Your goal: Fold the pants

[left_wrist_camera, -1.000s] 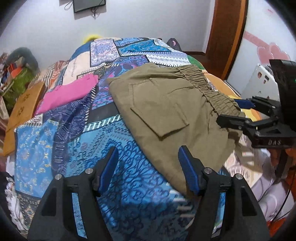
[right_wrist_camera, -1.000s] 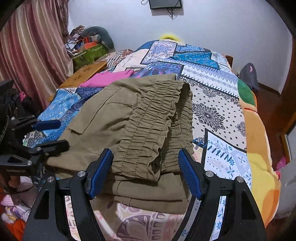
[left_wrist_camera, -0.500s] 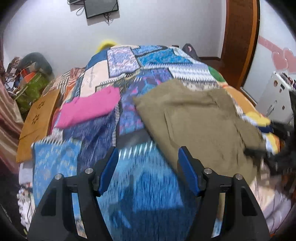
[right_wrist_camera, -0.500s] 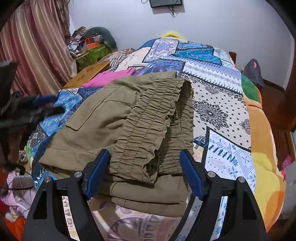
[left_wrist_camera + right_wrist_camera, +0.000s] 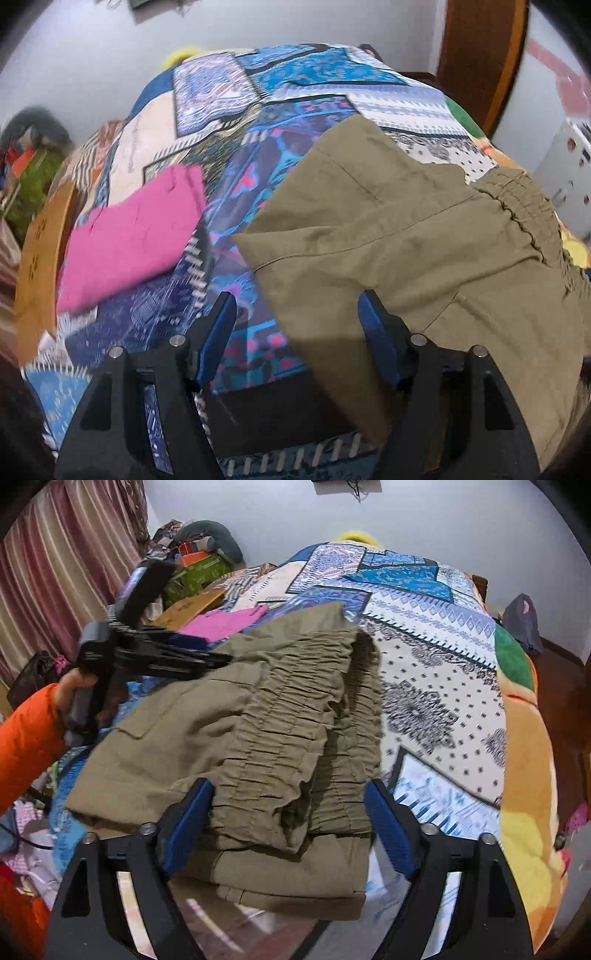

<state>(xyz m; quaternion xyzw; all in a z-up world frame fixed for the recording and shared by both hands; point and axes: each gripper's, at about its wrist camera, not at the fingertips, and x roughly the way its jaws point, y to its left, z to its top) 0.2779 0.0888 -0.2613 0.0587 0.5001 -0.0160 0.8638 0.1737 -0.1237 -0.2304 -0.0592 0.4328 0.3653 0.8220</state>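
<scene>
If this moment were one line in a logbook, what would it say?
pants: folded on bed | left tool: open, empty | right tool: open, at waistband

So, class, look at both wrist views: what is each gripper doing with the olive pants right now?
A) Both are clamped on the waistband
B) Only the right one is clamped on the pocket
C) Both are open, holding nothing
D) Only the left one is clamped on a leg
C: the left gripper and the right gripper both stand wide open, with the olive pants lying folded and unheld on the bedspread.

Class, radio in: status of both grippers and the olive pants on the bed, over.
Left gripper open, empty. Right gripper open, straddling the gathered waistband. Olive cotton pants folded on the patchwork quilt. Pink folded cloth lies apart, clear.
</scene>
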